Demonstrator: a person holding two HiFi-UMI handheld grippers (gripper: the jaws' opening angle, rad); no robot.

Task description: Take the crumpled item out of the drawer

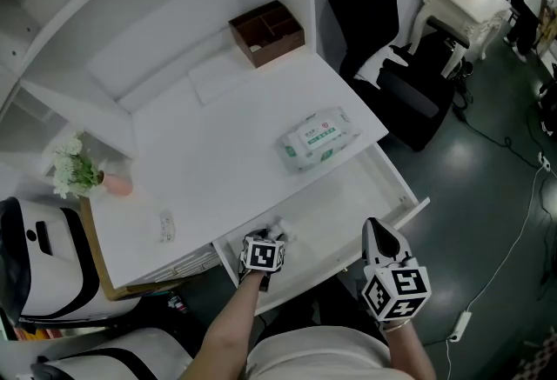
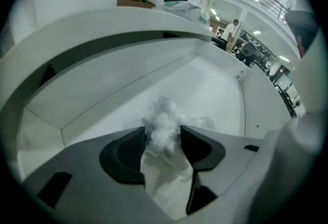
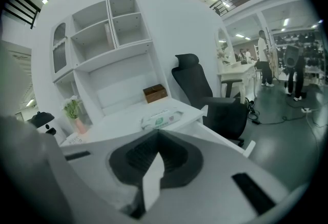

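Left gripper: jaws closed down most of the way, both pads touching a crumpled white wad wedged between them. Can't tell if the wad is off the drawer floor or resting on it.

The wad sits at the front left of the open white drawer. In the head view the left gripper reaches down into the drawer over its front edge.

Right gripper: jaws together, nothing between them. In the head view it hangs over the drawer's front right, well apart from the wad.

White surface above the drawer:
- Wet wipes pack lying flat near the front right edge.
- Small white packet at the front left.
- Pink vase with white flowers at the left.
- Brown divided box at the back right; contents not readable.

Black office chair stands on the floor beyond the surface's right end.
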